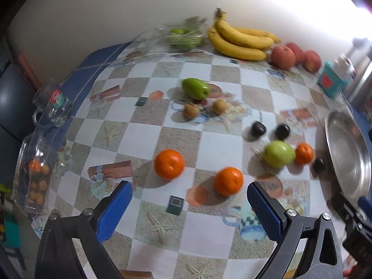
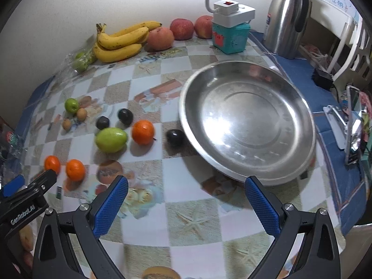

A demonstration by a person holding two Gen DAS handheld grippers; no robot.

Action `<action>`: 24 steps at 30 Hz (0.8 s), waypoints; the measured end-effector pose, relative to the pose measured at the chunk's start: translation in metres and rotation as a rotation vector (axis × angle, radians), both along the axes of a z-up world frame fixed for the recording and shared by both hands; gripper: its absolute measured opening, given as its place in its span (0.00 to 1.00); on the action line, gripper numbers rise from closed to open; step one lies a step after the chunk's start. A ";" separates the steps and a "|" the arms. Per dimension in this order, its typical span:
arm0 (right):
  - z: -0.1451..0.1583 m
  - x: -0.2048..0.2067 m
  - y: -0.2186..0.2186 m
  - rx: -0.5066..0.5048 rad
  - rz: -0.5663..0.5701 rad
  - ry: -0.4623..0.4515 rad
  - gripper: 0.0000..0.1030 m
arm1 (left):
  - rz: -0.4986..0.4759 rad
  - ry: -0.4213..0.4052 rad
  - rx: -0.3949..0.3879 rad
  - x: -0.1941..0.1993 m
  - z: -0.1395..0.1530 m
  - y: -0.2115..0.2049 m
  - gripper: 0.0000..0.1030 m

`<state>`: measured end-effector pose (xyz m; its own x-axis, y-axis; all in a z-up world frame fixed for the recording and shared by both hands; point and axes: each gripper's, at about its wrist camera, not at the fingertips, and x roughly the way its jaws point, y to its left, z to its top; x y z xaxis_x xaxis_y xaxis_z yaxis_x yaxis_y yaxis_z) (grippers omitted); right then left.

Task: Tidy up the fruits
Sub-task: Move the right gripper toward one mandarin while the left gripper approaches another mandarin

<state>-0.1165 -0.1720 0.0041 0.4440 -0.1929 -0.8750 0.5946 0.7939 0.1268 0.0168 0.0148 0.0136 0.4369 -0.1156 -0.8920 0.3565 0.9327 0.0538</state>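
Blurring at frame edges, both grippers wide and empty

Fruit in the clear bag [image 1: 179, 37] is hard to identify; the left-edge container [image 1: 32, 174] is cut off. Left gripper [image 1: 189, 200] is held spread above 2 oranges [image 1: 169, 164]. Right gripper [image 2: 186, 194] is held spread beside the shiny round steel pan [image 2: 288, 162]. A plum [image 2: 175, 137] lies near its rim. Bananas [image 2: 121, 41] are seen by the wall.

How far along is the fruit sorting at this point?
Barely started. The steel pan holds nothing. Both the left claw and right claw are open and hold nothing. Oranges, green fruits and dark plums lie loose on the table.
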 end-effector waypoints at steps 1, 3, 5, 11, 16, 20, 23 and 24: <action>0.001 0.003 0.002 0.013 0.009 -0.011 0.97 | 0.017 0.003 -0.005 0.004 0.000 0.004 0.98; 0.005 0.014 0.009 0.036 0.041 -0.034 0.97 | 0.058 0.014 -0.016 0.013 -0.002 0.013 0.98; 0.006 0.026 0.017 0.052 0.072 -0.047 0.97 | 0.088 0.031 -0.029 0.020 -0.004 0.022 0.98; 0.004 0.056 0.043 0.096 0.154 -0.053 0.97 | 0.175 0.067 -0.065 0.041 -0.012 0.048 0.98; -0.007 0.080 0.059 0.142 0.191 -0.033 0.97 | 0.225 0.108 -0.100 0.058 -0.018 0.064 0.98; -0.015 0.097 0.074 0.144 0.228 -0.004 0.97 | 0.220 0.127 -0.112 0.069 -0.024 0.066 0.98; -0.022 0.107 0.086 0.137 0.261 0.024 0.97 | 0.215 0.152 -0.106 0.075 -0.030 0.064 0.98; -0.023 0.109 0.088 0.134 0.268 0.032 0.97 | 0.212 0.167 -0.115 0.077 -0.032 0.063 0.98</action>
